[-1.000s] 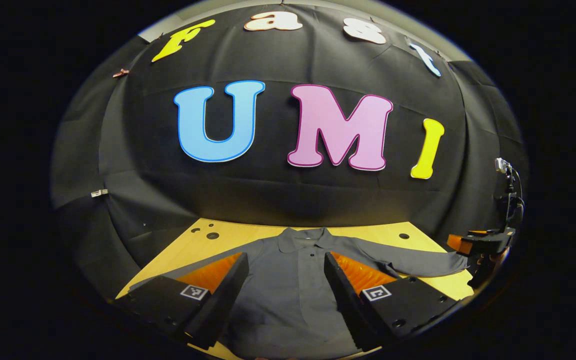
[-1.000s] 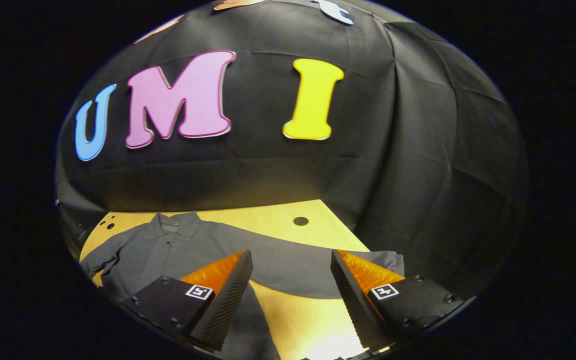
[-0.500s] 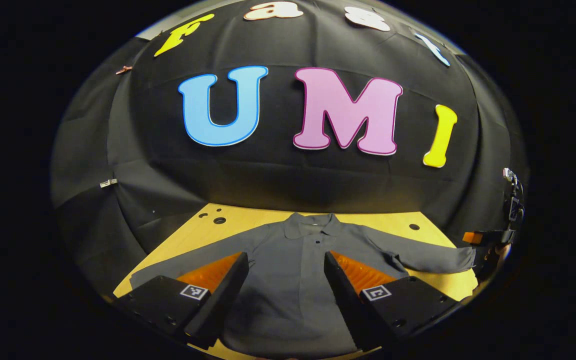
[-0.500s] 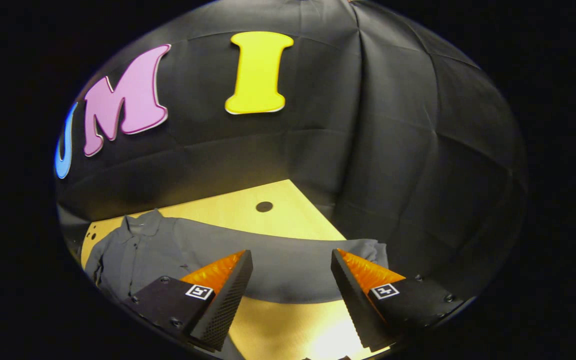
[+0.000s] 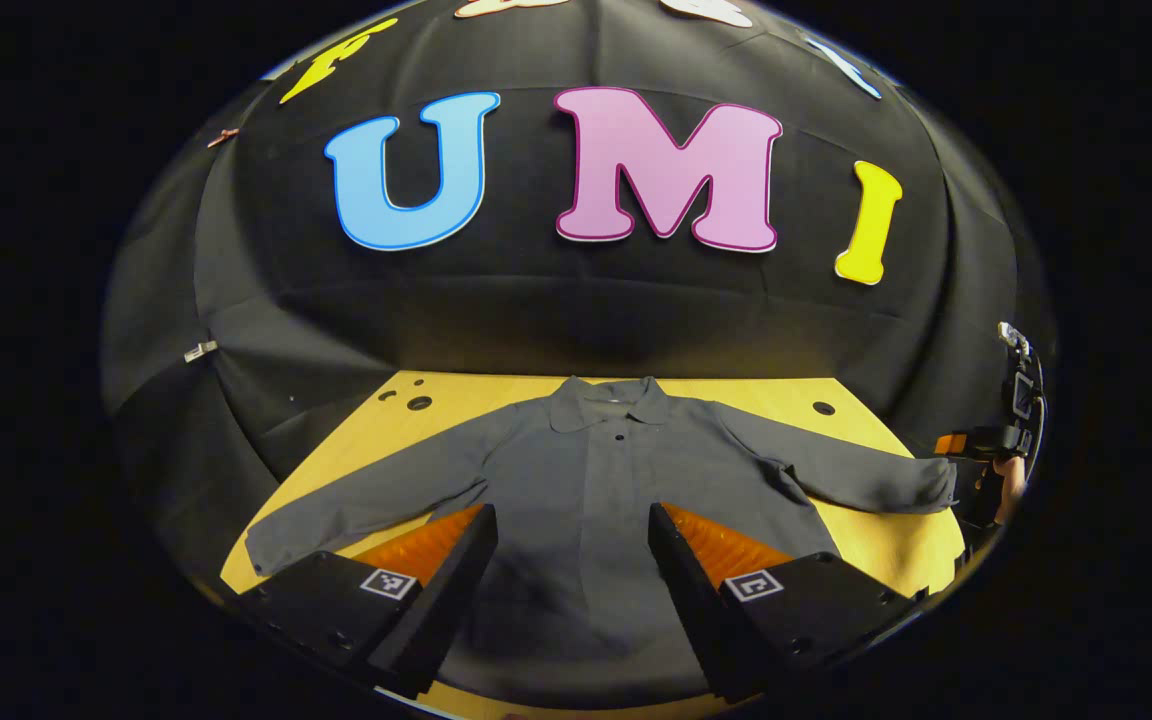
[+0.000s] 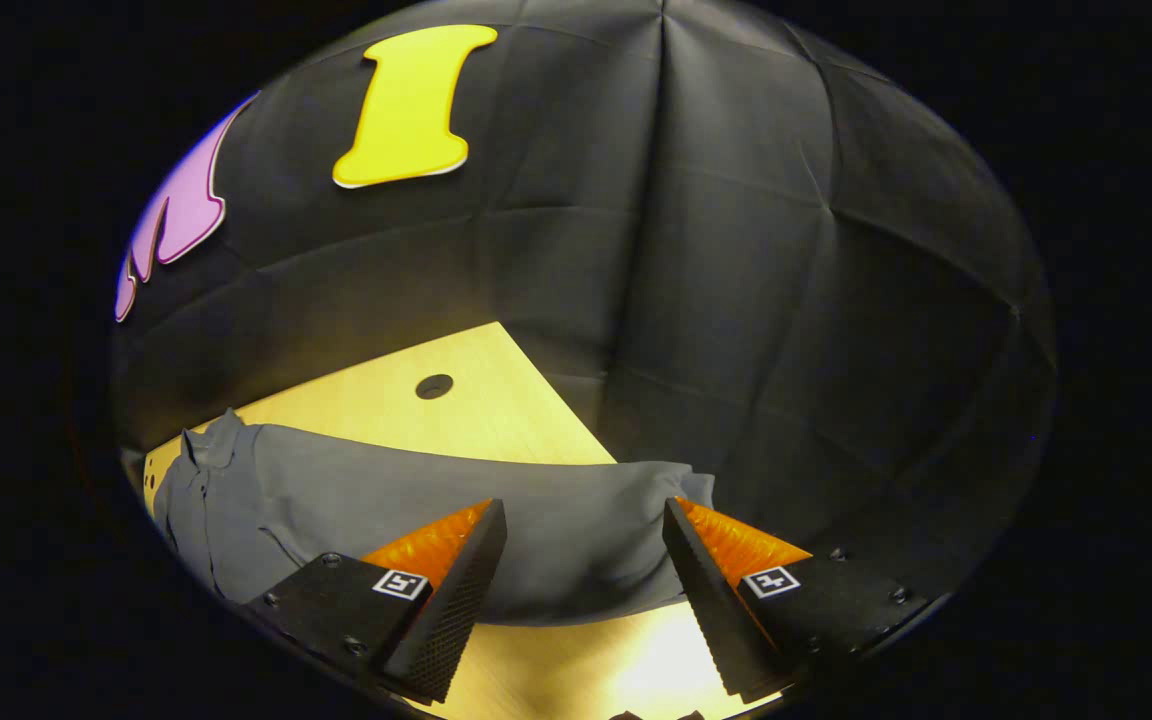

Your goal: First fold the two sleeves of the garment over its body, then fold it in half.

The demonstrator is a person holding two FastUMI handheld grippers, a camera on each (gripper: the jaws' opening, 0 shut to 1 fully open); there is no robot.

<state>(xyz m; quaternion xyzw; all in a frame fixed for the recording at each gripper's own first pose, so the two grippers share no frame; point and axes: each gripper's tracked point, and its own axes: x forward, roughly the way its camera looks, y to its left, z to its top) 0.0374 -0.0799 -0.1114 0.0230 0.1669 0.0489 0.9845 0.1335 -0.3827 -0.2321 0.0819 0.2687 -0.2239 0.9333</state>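
A: Where is it? The grey long-sleeved collared shirt [image 5: 596,500] lies flat and face up on the yellow wooden surface [image 5: 736,395], collar toward the far edge, both sleeves spread outward. No fold made yet.

B: And the claws? The left claw [image 5: 571,560] hangs over the shirt's lower body, fingers spread wide, holding nothing. The right claw [image 6: 584,560] is also spread and empty, looking at the right sleeve's cuff [image 6: 676,490] near the surface's right edge; you can spot it beyond that cuff in the left gripper view [image 5: 976,445].

A: Risk? I'd judge the cuff sits so close to the right edge that a low pinch could catch only one layer or push the cloth off the edge. Dragging the sleeve rather than lifting it would likely bunch the body.

B: Change from a second ago? The right gripper view has swung from the shirt's body out to the cuff, now between its fingers. The left view now takes in the whole shirt.
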